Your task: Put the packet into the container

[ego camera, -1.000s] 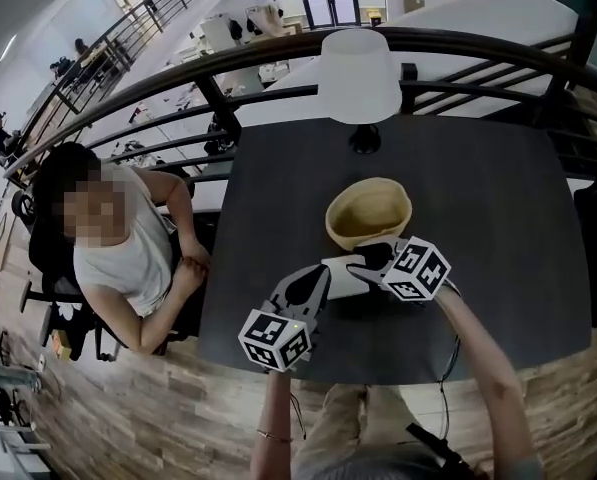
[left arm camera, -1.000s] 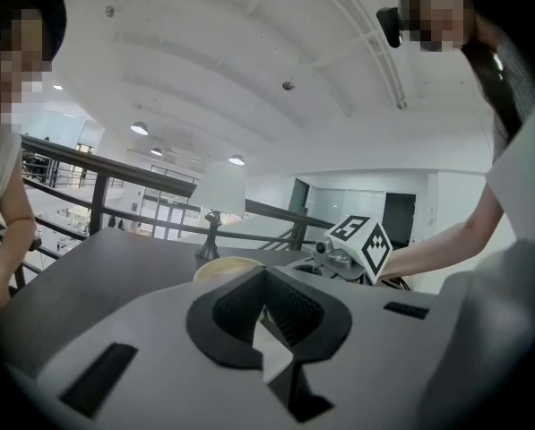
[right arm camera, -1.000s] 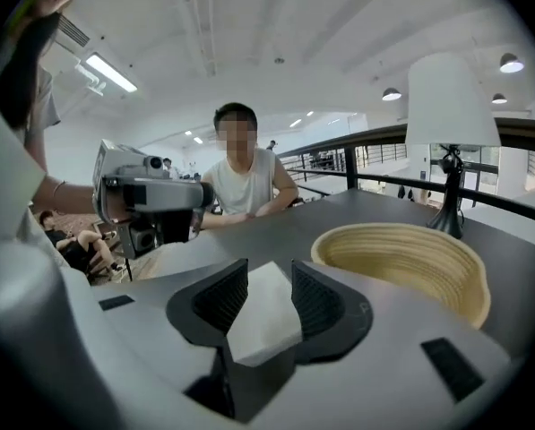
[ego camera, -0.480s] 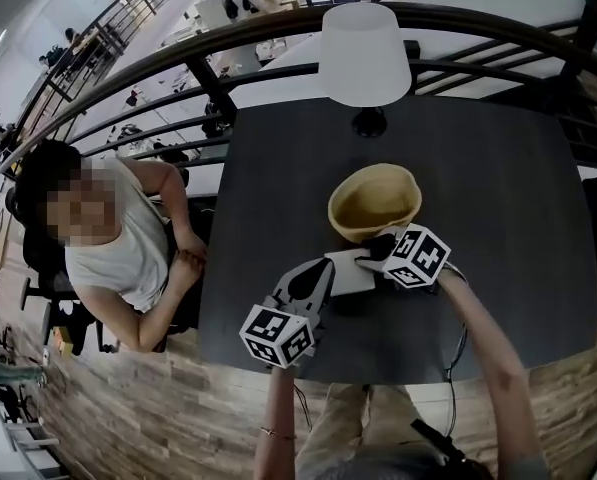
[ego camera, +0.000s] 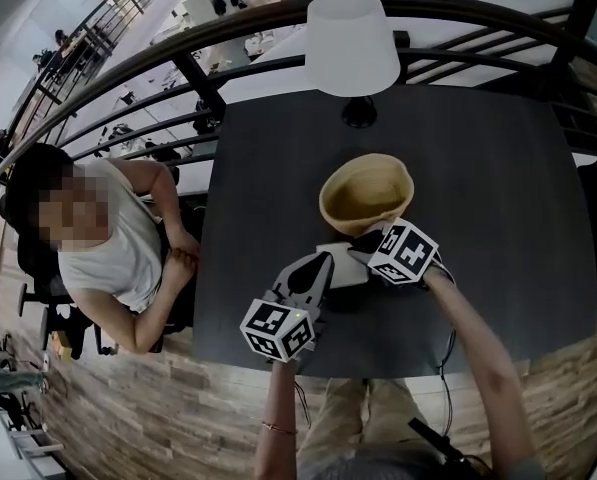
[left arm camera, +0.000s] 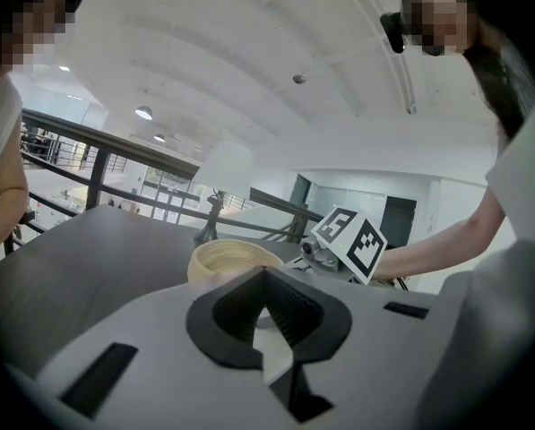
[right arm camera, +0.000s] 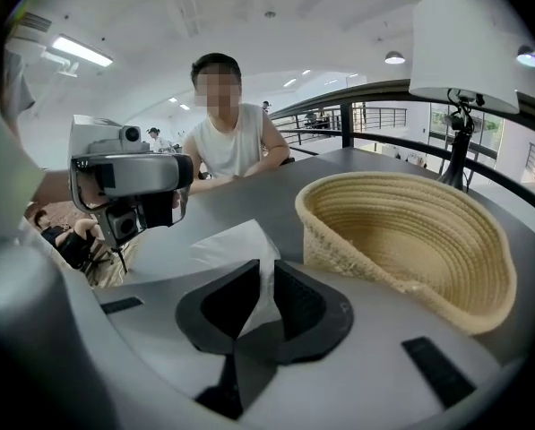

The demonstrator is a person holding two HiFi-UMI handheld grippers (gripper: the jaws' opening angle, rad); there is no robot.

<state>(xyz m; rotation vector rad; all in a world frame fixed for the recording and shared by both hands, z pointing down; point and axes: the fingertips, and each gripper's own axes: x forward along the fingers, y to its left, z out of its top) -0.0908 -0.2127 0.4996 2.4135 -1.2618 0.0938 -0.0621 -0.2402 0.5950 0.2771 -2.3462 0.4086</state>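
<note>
A white packet [ego camera: 340, 265] hangs just above the dark table [ego camera: 268, 158], in front of the woven basket [ego camera: 366, 193]. My left gripper [ego camera: 321, 268] is shut on the packet's left edge; in the left gripper view a white sliver of the packet [left arm camera: 274, 352] sits between the pads. My right gripper [ego camera: 363, 251] comes in from the right, right beside the basket's near rim. Its jaws are closing, and in the right gripper view [right arm camera: 266, 276] the packet's corner [right arm camera: 222, 245] fills the narrow gap between them. The basket [right arm camera: 401, 231] holds nothing that I can see.
A white-shaded lamp [ego camera: 353, 33] stands at the table's far edge, behind the basket. A person in a white top [ego camera: 98, 238] sits by the table's left side. A dark railing [ego camera: 178, 63] runs behind the table, and wood flooring lies below its near edge.
The right gripper's jaws have come together round the packet's right corner. The left gripper and the packet have kept their place beside the basket.
</note>
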